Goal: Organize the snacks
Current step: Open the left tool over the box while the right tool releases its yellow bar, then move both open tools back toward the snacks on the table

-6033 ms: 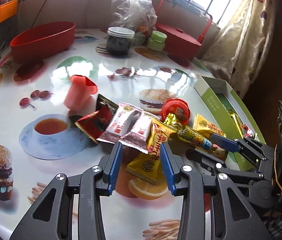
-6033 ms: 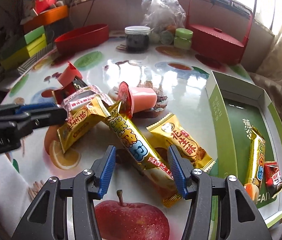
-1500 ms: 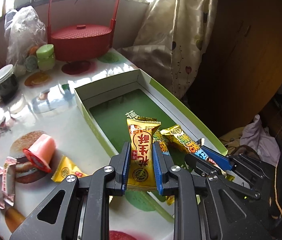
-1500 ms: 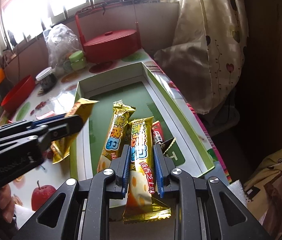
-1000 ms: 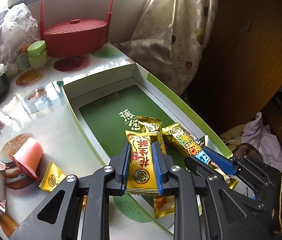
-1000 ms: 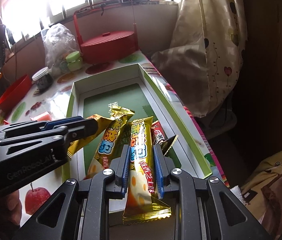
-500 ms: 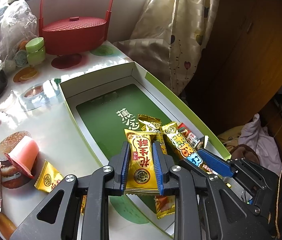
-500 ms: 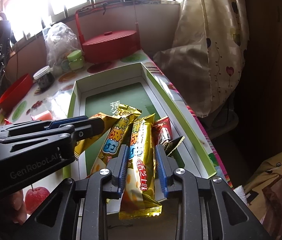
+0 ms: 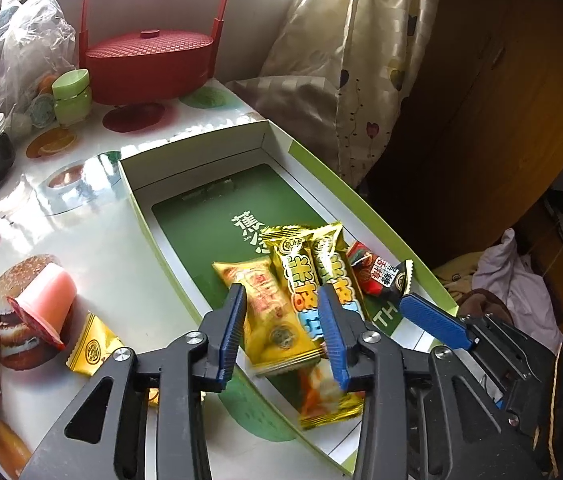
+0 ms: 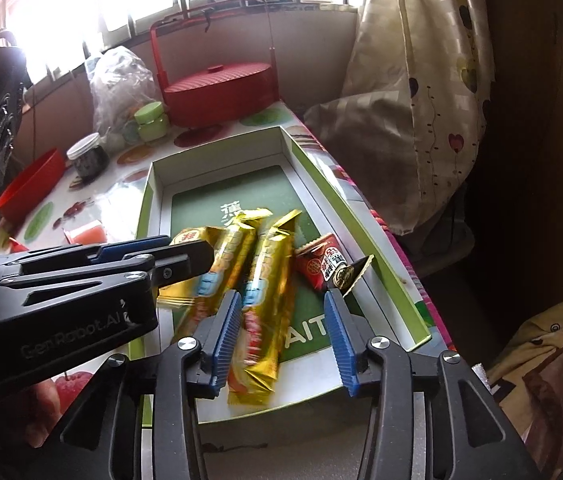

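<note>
Left gripper [image 9: 281, 320]: jaws part-open and opening, a blurred yellow peanut-crisp packet [image 9: 271, 314] lying loose between them, its lower end hidden behind the pads. Right gripper [image 10: 281, 328]: jaws wider and opening; a long gold bar [image 10: 267, 300] lies between them, motion-smeared, apparently free of the pads. Both packets sit inside the green box [image 9: 365, 208] on the table [image 9: 93, 240]. A second gold bar [image 9: 301, 280] lies alongside; a red-black packet [image 10: 325, 264] at 1 o'clock. Outside the box, at 9 o'clock of the left gripper, a pink jelly cup [image 9: 47, 294] lies tipped, and a small yellow packet [image 9: 91, 346] is partly covered.
</note>
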### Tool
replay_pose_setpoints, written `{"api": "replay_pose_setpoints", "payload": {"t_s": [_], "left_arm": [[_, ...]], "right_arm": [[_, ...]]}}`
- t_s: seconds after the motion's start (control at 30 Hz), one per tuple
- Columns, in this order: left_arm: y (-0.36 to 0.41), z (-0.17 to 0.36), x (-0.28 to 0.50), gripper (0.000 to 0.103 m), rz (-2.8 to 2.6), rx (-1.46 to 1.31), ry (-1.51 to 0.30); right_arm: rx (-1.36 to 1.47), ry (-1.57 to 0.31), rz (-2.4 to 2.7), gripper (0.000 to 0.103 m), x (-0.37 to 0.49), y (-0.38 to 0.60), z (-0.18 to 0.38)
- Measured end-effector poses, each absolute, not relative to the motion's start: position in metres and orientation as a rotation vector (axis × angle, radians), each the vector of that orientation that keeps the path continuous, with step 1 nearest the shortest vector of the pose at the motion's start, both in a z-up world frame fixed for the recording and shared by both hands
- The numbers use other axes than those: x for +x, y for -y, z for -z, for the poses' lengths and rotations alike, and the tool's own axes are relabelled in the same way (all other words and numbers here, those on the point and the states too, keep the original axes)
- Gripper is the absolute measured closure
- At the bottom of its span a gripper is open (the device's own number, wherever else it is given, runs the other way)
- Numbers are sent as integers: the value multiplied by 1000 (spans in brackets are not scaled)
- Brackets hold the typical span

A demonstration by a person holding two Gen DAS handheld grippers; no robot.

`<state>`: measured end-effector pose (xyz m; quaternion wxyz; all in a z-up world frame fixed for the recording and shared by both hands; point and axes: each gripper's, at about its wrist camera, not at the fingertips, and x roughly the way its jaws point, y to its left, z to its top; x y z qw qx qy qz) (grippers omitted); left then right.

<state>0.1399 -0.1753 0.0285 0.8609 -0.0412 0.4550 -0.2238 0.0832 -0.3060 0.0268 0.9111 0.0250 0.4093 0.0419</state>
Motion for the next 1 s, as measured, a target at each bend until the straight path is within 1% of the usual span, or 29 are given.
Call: {"api": "replay_pose_setpoints", "payload": {"t_s": [0.47,1.0], "left_arm": [[167,-43,126,63,459,-79,-920],[130,-69,92,63,389,-76,-831]], "right_arm": [[59,-829,-69,52,74,305,-34],[61,-773,-101,51,56,288,-56]]}}
